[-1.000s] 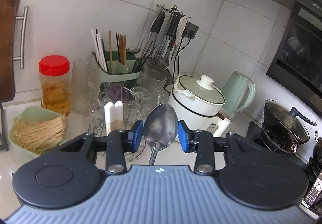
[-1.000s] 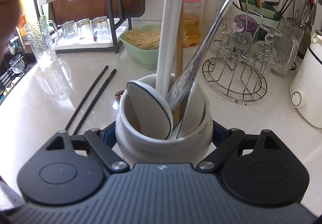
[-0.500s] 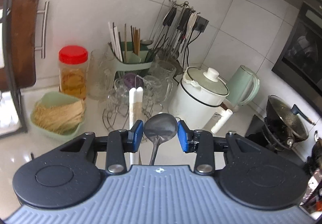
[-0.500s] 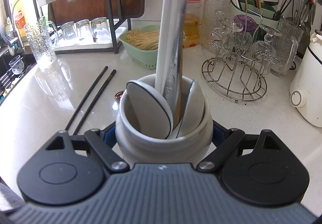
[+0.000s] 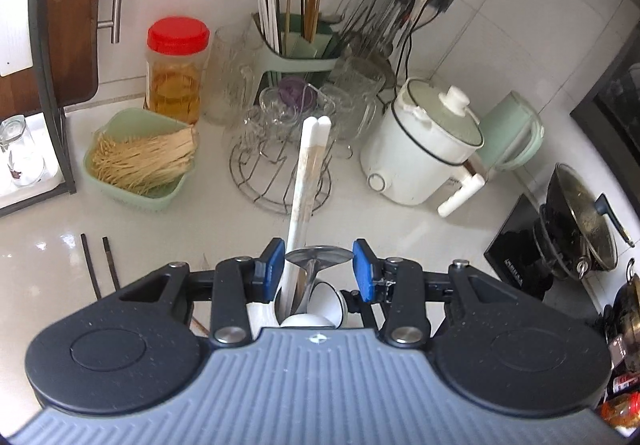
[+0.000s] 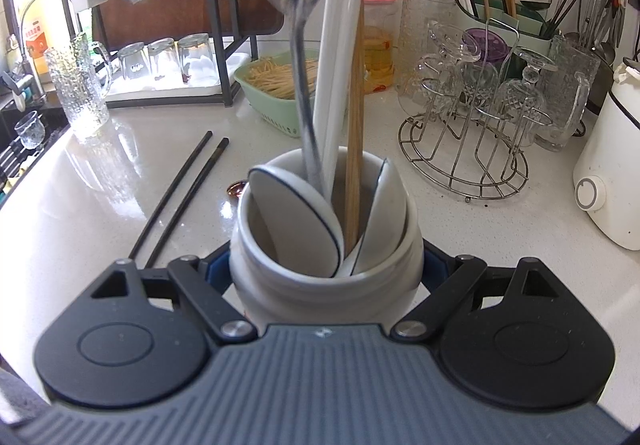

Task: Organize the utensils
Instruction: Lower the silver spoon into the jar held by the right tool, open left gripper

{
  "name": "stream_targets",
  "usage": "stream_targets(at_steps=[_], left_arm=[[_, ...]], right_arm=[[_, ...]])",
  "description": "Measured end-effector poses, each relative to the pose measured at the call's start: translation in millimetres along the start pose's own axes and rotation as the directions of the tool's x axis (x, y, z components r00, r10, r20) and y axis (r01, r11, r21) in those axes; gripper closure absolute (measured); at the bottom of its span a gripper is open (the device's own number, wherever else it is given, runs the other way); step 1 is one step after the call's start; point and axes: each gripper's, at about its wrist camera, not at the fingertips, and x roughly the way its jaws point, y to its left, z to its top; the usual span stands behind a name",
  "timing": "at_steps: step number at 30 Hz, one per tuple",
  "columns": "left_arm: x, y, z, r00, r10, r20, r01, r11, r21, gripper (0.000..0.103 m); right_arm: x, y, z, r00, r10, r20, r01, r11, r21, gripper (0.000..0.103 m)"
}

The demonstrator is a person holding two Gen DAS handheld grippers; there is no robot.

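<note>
Since the earlier frame, the left gripper (image 5: 319, 265) has been tipping downward over the white ceramic holder (image 6: 320, 277), so that the metal spoon (image 6: 300, 57), formerly seen bowl-on, is now appearing edge-on between its blue pads (image 5: 273, 265). Its jaws are standing partly apart around the spoon's bowl; whether the pads are actually pressing on it cannot be told. The spoon's handle is reaching down into the holder, beside the white chopsticks (image 6: 340, 77), a wooden pair (image 6: 356, 133) and two white ceramic spoons (image 6: 296, 221). The right gripper (image 6: 324, 265) is clamping the holder from both sides, keeping it upright on the white countertop (image 6: 500, 237). Just to the left of the holder, two dark chopsticks (image 6: 180, 193) are lying loose on the countertop. Farther out are standing a wire glass rack (image 6: 464, 149), a green basket of noodles (image 5: 140, 161), a red-lidded jar (image 5: 176, 69) and a white cooker (image 5: 424, 149).
</note>
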Motion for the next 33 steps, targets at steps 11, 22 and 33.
stream_targets(at_steps=[11, 22, 33], left_arm=[[25.7, 4.0, -2.7, 0.992, 0.051, -0.114, -0.05, 0.999, 0.011, 0.061], [44.9, 19.0, -13.0, 0.987, 0.047, -0.155, -0.053, 0.998, -0.037, 0.061], [24.9, 19.6, -8.5, 0.993, 0.055, -0.105, -0.06, 0.997, -0.042, 0.055]], right_arm=[[0.0, 0.0, 0.0, 1.0, 0.0, 0.001, 0.0, 1.0, 0.0, 0.012], [0.2, 0.0, 1.3, 1.0, 0.0, 0.0, 0.0, 1.0, -0.003, 0.012], [0.3, 0.3, 1.0, 1.0, 0.0, -0.005, 0.0, 1.0, -0.006, 0.012]])
